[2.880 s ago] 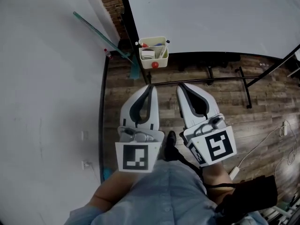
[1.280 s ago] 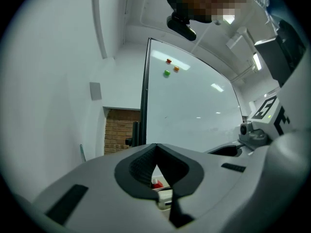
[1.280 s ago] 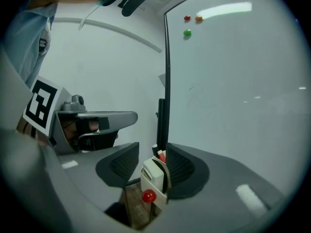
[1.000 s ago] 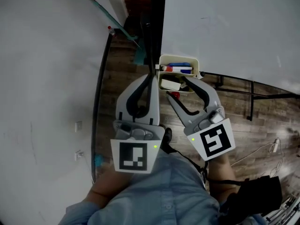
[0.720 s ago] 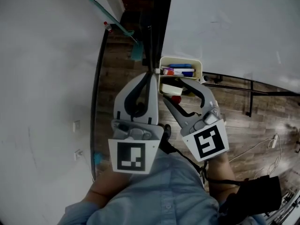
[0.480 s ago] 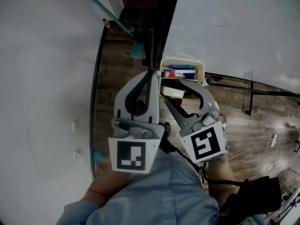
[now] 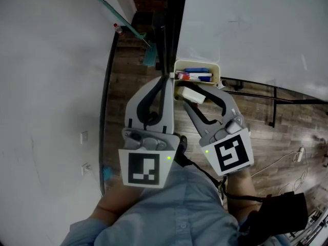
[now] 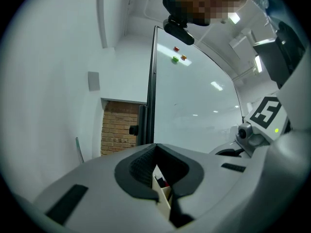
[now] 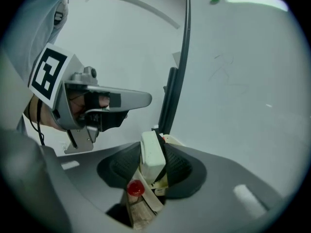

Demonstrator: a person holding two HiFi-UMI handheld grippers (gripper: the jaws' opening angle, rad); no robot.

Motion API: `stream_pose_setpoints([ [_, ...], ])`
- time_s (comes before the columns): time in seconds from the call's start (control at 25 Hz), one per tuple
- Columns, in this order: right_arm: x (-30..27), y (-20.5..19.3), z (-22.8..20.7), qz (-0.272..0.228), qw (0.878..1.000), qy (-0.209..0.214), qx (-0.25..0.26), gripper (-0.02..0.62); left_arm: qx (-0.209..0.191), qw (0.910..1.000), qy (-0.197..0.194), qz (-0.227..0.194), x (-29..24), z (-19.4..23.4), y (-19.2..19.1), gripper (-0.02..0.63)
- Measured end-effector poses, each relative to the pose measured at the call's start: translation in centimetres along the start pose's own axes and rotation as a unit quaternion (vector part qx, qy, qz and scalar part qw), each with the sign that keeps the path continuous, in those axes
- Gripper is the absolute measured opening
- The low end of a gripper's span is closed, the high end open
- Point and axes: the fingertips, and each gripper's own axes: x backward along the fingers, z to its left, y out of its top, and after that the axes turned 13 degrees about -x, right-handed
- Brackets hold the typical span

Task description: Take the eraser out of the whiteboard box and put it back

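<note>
White eraser (image 9: 152, 155) sits between my right tongs (image 7: 193, 97), which are closing on it over the cream whiteboard box (image 7: 198, 63); my left tongs (image 7: 165, 81) are pressed together, empty.

Head view looks steeply down on the whiteboard box (image 7: 219, 76); both gripper views face it up close.
</note>
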Motion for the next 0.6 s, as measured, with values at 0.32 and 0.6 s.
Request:
stream_pose_setpoints([
  [0.32, 5.7, 4.2, 0.7, -0.094, 0.995, -0.008, -0.038, 0.14, -0.021, 0.9992, 0.014, -0.03, 3.7, -1.8, 3.6, 0.005],
  [0.6, 10.4, 6.7, 1.5, -0.158, 0.987, -0.02, -0.028, 0.139, -0.04, 0.9971, 0.031, -0.057, 6.7, -3.4, 6.5, 0.005],
])
